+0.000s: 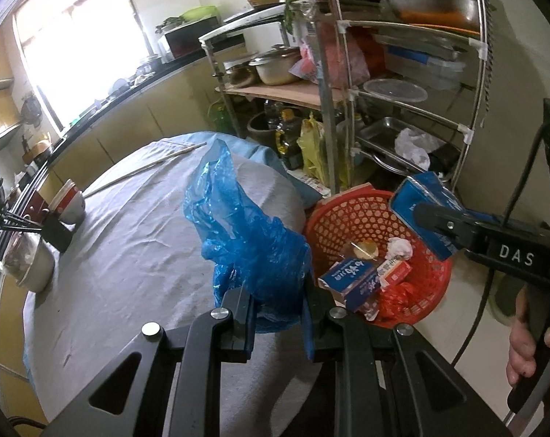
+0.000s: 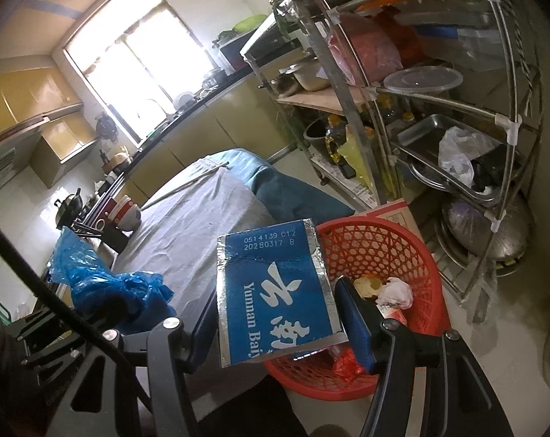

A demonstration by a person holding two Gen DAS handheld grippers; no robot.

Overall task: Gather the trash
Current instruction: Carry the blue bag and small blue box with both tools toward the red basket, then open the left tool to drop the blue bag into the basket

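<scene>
Over on the left, the left gripper [image 1: 276, 313] is clamped tight on a crumpled blue plastic bag [image 1: 245, 233], lifted just above the cloth-covered tabletop [image 1: 129, 247] beside the red basket [image 1: 333, 215]. It looks set to swing across. Rightward, the basket already holds small cartons and a tissue wad. The right gripper [image 2: 278, 322] pinches a flat blue carton [image 2: 275, 291] above the basket's rim [image 2: 347, 225], seemingly poised to drop it in.

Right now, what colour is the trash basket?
Red basket, clearest in the right wrist view.
</scene>
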